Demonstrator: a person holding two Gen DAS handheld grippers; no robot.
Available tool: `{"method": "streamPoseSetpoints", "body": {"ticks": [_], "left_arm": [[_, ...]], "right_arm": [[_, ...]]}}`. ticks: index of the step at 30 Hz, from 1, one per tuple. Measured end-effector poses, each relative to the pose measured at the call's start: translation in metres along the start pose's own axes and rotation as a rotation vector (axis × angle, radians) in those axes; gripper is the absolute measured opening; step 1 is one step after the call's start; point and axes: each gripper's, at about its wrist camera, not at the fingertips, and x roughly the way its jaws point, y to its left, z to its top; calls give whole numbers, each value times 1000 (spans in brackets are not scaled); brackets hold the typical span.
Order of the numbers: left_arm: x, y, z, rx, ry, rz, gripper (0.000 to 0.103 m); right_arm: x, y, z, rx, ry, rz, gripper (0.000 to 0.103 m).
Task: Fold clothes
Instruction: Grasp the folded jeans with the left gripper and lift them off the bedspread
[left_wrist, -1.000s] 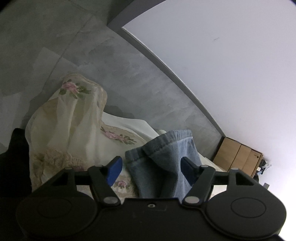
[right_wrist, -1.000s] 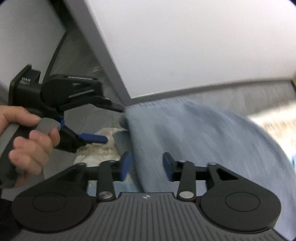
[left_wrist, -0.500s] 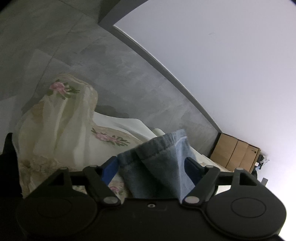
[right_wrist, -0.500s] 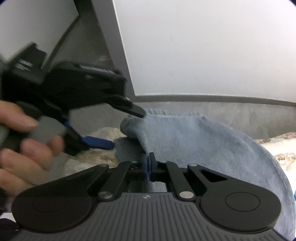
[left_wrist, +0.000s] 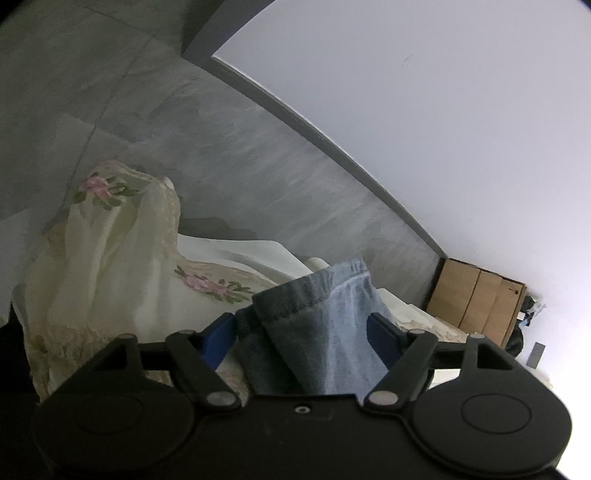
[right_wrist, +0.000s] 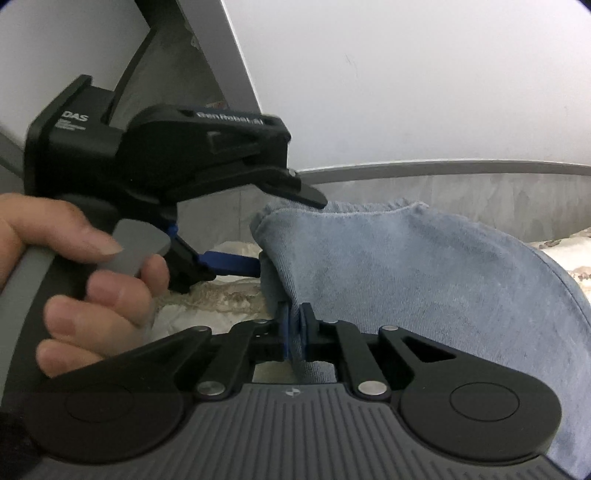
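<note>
- The grey floor (left_wrist: 240, 155) and white wall (left_wrist: 443, 129) fill both views; only the left wrist view shows the brown cardboard boxes (left_wrist: 476, 299) against the wall.
- The cream floral fabric (left_wrist: 110, 258), with pink roses and lace trim, spreads wide in the left wrist view; the right wrist view catches only strips of it beside the denim.
- The blue denim garment (right_wrist: 424, 280) drapes large across the right wrist view, lying on the cream fabric; the left wrist view shows only its hemmed end (left_wrist: 317, 332).
- The left gripper (left_wrist: 303, 332) has its jaws closing, the denim end between the blue pads, which do not press it yet. The right wrist view alone shows a hand (right_wrist: 74, 280) holding its grip.
- The right gripper (right_wrist: 293, 328) is pressed together, pinching a fold of the denim.
- Writing on the left gripper's body reads "DAS"; a second, blurred line seems to read "GenRobot.AI".
</note>
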Motion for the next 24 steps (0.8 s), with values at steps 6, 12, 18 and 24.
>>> {"method": "streamPoseSetpoints", "body": {"ticks": [6,12,18,24], "left_arm": [[7,-9,0,45,25,43,71],[19,-25,-1,143,55,84,43],[10,-37,-12,240,-15,79,13],[-23,-72,-39,432,-108,31,10]], "right_arm": [[3,2,-1,-10,-14,-8,2],[-3,-6,-1,47,-10,15,10],[-21,-13,-13,88,-30,35,27],[-61,-35,-51,239,-71,5,33]]}}
